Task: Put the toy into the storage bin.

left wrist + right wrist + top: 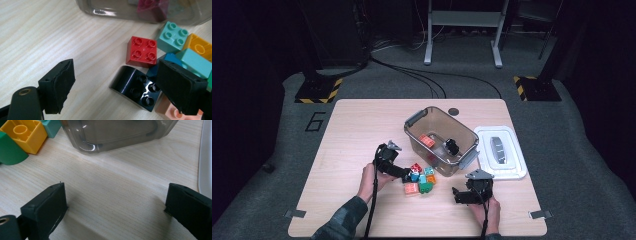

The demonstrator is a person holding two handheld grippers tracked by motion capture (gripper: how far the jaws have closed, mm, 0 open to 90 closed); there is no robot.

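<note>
Readable writing: a large "6" point(315, 121) marked on the grey floor off the worktop's far-left corner. No brand or label legible on the bin, lid or bricks.

Worktop point(362, 130): pale wood grain, rounded corners, a dark round grommet point(454, 111) near the far edge, small metal brackets at the near corners. Room is dark; grey carpet, black cables running across the floor, two yellow-and-black striped stand bases point(318, 91), and a grey metal frame at the back.

Clear smoky bin point(441, 141) stands at centre-right, holding an orange brick and a black piece. Its white lid point(501, 152) lies just beside it on the right.

Loose bricks point(421, 179) are clustered just in front of the bin. Left gripper point(115, 87) is low over this cluster, fingers spread; the black curved brick point(135, 87) lies on the worktop between them, one pad overlapping its edge, contact not determinable. Red brick point(141, 51) lies just beyond it, teal and yellow bricks alongside.

Right gripper point(115, 207) sits over bare worktop near the bin's front corner, fingers spread wide, nothing between them.
</note>
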